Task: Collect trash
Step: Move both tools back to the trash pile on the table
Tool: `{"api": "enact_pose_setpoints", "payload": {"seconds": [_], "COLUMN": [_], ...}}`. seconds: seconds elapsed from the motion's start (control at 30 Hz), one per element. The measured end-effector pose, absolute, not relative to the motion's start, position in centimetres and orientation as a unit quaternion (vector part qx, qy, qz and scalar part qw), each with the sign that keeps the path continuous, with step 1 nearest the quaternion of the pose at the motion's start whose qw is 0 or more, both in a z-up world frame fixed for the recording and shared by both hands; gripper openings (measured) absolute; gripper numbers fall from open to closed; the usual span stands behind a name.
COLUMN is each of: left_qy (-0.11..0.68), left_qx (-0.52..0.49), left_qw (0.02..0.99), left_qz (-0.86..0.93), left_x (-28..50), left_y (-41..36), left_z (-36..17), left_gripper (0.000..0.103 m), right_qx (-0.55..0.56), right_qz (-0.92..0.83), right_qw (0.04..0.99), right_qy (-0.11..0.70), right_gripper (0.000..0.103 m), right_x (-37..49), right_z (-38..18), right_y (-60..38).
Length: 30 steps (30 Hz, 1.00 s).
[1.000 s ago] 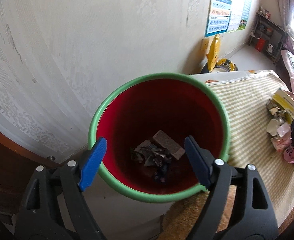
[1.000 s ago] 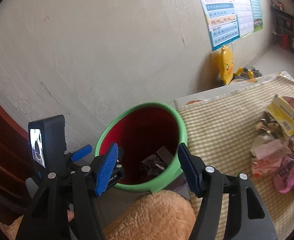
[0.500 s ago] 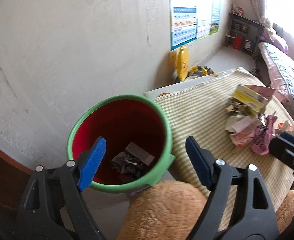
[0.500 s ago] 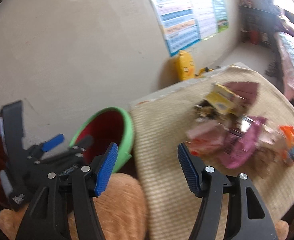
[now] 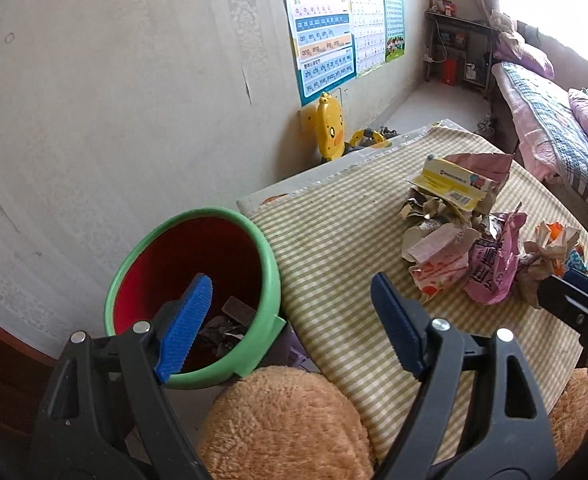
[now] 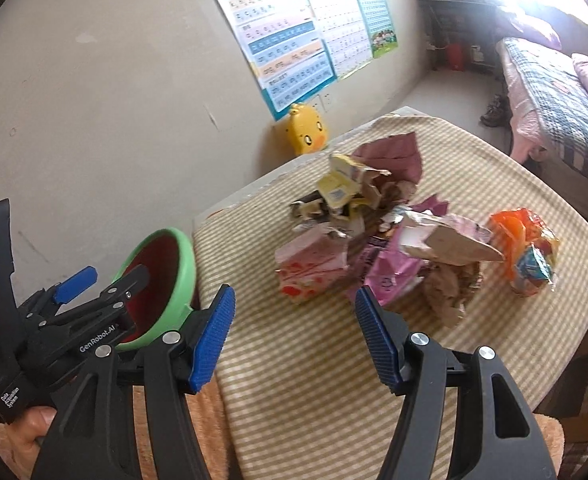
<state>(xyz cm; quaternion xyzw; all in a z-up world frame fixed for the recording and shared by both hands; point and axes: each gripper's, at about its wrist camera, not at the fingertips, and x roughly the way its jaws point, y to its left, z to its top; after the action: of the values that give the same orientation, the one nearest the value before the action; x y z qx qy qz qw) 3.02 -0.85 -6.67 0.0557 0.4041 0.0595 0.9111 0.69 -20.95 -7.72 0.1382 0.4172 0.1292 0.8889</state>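
A heap of crumpled wrappers and torn cartons (image 5: pixel 462 236) (image 6: pixel 378 240) lies on the striped tablecloth (image 5: pixel 346 248) (image 6: pixel 318 360). Beside the table's left edge stands a green-rimmed red bin (image 5: pixel 198 292) (image 6: pixel 162 280) with scraps at its bottom. My left gripper (image 5: pixel 290 320) is open and empty, hovering between the bin and the table edge. My right gripper (image 6: pixel 294 336) is also open and empty, over the cloth just short of the heap. The left gripper's body (image 6: pixel 66 320) shows at the left of the right wrist view.
An orange snack bag (image 6: pixel 526 252) lies to the right of the heap. A fuzzy tan sleeve or cushion (image 5: pixel 290 424) sits below the grippers. A yellow duck toy (image 5: pixel 330 128) stands by the wall with posters (image 6: pixel 294 40). A bed (image 5: pixel 554 128) fills the far right.
Both grippers have swung right, away from the bin toward the table. The bin slid left in both views and the trash heap came into fuller view. The jaws stayed apart.
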Motion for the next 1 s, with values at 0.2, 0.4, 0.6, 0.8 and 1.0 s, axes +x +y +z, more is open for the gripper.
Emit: {"api": "enact_pose_setpoints", "payload": {"seconds": [0.2, 0.4, 0.6, 0.8, 1.0], "left_qy": [0.416, 0.433, 0.446, 0.451, 0.464], "left_qx": [0.062, 0.066, 0.082, 0.115, 0.168], "left_qw": [0.906, 0.898, 0.891, 0.885, 0.870], "left_qz": [0.046, 0.031, 0.017, 0.001, 0.005], "left_x": [3.5, 5.3, 7.6, 9.8, 11.8], "left_y": [-2.1, -4.0, -5.9, -9.0, -12.1], "left_z": [-7.6, -9.3, -11.0, -12.9, -15.6], "left_gripper": [0.079, 0.079, 0.079, 0.079, 0.081], "right_qx": [0.157, 0.180, 0.154, 0.181, 0.186], "right_qz": [0.088, 0.055, 0.032, 0.029, 0.026], "right_qw": [0.887, 0.875, 0.891, 0.883, 0.885], "right_qy": [0.425, 0.446, 0.426, 0.433, 0.426], "right_gripper": [0.061, 0.061, 0.061, 0.061, 0.061], "right_x": [1.6, 4.2, 4.2, 3.3, 2.8], "right_z": [-9.3, -11.3, -10.6, -11.3, -10.8], "right_y": [-24.2, -26.6, -27.7, -29.4, -30.2]}}
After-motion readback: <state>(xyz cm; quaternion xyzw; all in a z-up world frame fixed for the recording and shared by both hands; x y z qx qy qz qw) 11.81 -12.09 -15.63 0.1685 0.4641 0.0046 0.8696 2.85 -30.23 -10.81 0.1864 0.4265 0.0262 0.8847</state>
